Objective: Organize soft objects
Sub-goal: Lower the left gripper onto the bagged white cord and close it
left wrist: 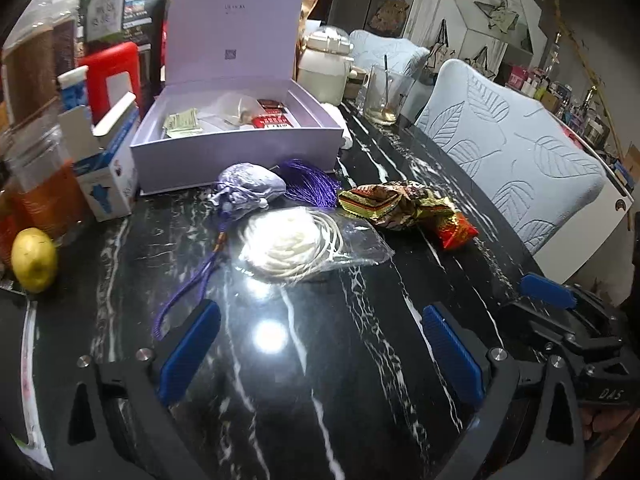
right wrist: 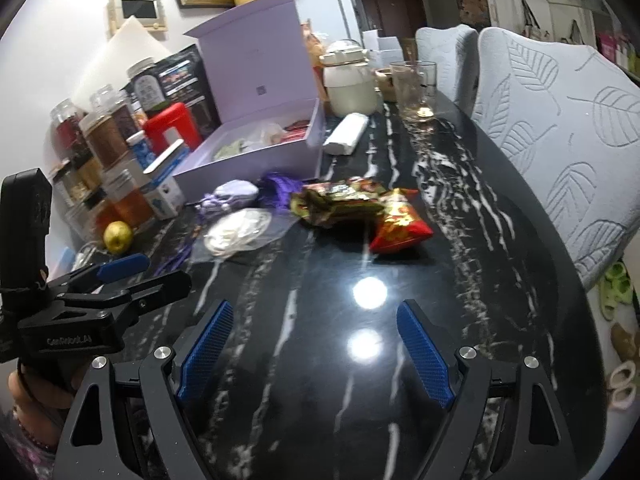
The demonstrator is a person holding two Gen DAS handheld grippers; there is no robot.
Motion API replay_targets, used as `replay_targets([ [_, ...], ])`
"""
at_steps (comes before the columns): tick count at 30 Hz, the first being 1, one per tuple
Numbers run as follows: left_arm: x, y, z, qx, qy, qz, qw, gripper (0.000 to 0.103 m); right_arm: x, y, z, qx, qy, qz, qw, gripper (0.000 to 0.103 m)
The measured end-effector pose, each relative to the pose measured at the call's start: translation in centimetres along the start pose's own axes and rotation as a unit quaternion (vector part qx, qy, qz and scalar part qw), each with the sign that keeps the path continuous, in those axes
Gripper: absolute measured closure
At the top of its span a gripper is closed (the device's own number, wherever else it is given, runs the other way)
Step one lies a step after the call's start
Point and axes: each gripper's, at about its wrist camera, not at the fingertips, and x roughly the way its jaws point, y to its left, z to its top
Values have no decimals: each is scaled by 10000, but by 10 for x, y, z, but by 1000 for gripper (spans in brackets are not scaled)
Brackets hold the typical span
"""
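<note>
Left gripper: fingers spread wide, nothing between them; you hold it low over the dark marble table, short of every item.

Right gripper: fingers spread wide as well, empty, above bare tabletop; its blue tip also shows at the right edge of the left wrist view.

Lavender sachet: straight ahead of your left gripper, furthest of the loose soft items, just in front of the box wall; its purple cord trails back toward your left finger and ends just beside it.

Purple tassel: beside the sachet, ahead and slightly right.

Bagged white cord bundle: clear plastic bag, the nearest item ahead of your left gripper, between it and the sachet.

Snack packets: crumpled foil pile, red packet nearest, directly ahead of your right gripper, well apart from it.

Lilac box: lid up, partly filled, beyond all the loose items.

Lemon: far to the left of your left gripper, not a soft item.

Step in hand: by my reading, the start of a pick; nothing is grasped and all the soft items lie outside the box.

Next move calls for: advancing one spread gripper over a chosen item, likely the bagged bundle on your left, and closing on its bulk, not on loose plastic; the slick bag may slide on the polished top.
</note>
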Motion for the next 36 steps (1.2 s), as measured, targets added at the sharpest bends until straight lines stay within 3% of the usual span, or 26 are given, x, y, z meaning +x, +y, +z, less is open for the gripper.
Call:
replay_targets([
  [15, 55, 3, 26, -271, 317, 200, 9989, 0, 26, -35, 28, 66, 114, -111, 9999, 18],
  [21, 62, -2, 38, -79, 227, 405, 9989, 0, 38, -45, 40, 30, 188, -129, 9997, 18],
  [29, 50, -7, 49, 259, -87, 412, 9988, 0, 54, -52, 52, -37, 271, -101, 9996, 18],
  [36, 68, -9, 54, 431, 150, 194, 9988, 0, 63, -54, 56, -24, 348, -34, 9994, 18],
])
